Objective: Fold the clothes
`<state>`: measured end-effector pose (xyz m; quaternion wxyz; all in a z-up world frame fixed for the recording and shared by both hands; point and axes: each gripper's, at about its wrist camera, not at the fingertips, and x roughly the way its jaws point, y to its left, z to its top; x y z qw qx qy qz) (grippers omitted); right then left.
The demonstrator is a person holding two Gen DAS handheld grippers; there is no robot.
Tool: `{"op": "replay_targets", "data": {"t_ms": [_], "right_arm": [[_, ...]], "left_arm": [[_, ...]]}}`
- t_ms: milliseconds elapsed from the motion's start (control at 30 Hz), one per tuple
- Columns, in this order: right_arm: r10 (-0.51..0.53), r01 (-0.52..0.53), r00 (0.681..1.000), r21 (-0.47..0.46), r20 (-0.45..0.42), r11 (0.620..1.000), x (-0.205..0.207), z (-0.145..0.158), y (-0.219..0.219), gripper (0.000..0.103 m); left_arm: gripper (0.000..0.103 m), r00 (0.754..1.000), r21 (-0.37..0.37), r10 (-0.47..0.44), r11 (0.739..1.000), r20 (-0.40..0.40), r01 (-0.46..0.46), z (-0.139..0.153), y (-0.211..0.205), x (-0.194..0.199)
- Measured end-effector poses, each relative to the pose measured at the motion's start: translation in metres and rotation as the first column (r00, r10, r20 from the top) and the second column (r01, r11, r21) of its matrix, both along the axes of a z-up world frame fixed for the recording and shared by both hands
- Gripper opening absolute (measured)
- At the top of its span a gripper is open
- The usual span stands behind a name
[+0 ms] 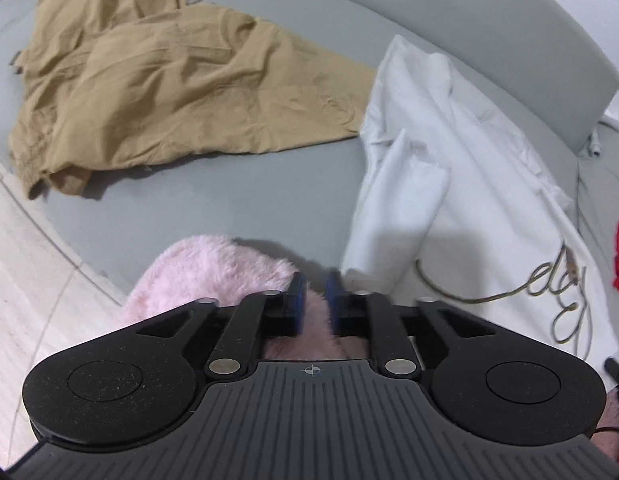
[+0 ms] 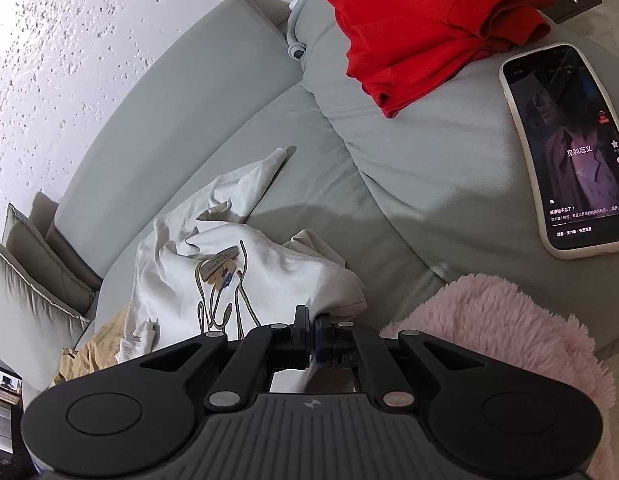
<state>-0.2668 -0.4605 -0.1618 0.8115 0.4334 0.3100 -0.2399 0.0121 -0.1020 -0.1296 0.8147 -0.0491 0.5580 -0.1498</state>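
Holding a corner of the white top [image 2: 269, 268], the right tongs [image 2: 311, 336] were pinched shut on its cloth. The left tongs [image 1: 314, 300] stood apart with nothing pressed between them. They hung over something pink and fluffy [image 1: 213, 268], and it was hard to tell if they touched it.

The white top lay bunched up on the grey sofa [image 2: 349, 184], so the folding looked like it had only just begun. One sleeve [image 1: 401, 200] was flopped over the front. A loopy brown drawing [image 2: 221, 296] and a small tag showed on the chest.

Next, the left tongs probably needed to find the other edge of the white top and pinch it. Then both tongs could pull the cloth flat before any fold was made.

The white cloth looked thin, soft and full of creases. The tan shorts [image 1: 169, 92] lay beside it, touching its edge, and they looked stiffer and very wrinkled. A red garment [image 2: 429, 24] sat in a loose pile on the sofa arm, well apart from the white top. A phone [image 2: 569, 148] with a lit screen lay flat near the pink fluff. The sofa looked smooth and puffy, and the wall [image 2: 69, 60] behind it was white and bumpy.
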Motion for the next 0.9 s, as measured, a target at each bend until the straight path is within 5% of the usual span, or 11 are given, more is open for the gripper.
{"op": "replay_targets", "data": {"t_ms": [167,367,567,633,700,733,900], "right_arm": [[-0.015,0.015,1.0,0.018,0.015,1.0,-0.004,-0.001,-0.002,0.0],[-0.016,0.015,1.0,0.024,0.024,1.0,-0.005,-0.002,-0.004,0.0],[-0.01,0.009,1.0,0.023,0.022,1.0,-0.003,-0.003,-0.004,0.0],[-0.01,0.009,1.0,0.024,0.024,1.0,-0.004,-0.003,-0.004,0.0],[-0.01,0.009,1.0,0.026,0.026,1.0,-0.004,-0.003,-0.004,0.0],[-0.01,0.009,1.0,0.027,0.028,1.0,-0.005,-0.003,-0.005,0.0],[-0.011,0.01,0.999,0.034,0.038,0.999,-0.006,-0.003,-0.006,0.0]], "left_arm": [[0.06,0.99,0.069,-0.139,0.988,-0.004,0.139,-0.008,-0.032,0.014],[0.065,0.978,0.151,-0.204,0.966,-0.046,0.209,-0.035,-0.046,0.016],[0.075,0.971,0.147,-0.236,0.96,-0.047,0.24,-0.052,-0.051,0.015],[0.06,0.966,0.166,-0.255,0.952,-0.036,0.257,-0.052,-0.055,0.011],[0.012,0.963,0.154,-0.267,0.951,-0.029,0.268,-0.045,-0.057,0.007],[0.004,0.963,0.133,-0.267,0.954,-0.026,0.268,-0.041,-0.056,0.006],[0.004,0.981,0.005,-0.182,0.983,0.064,0.182,-0.007,-0.038,-0.006]]}}
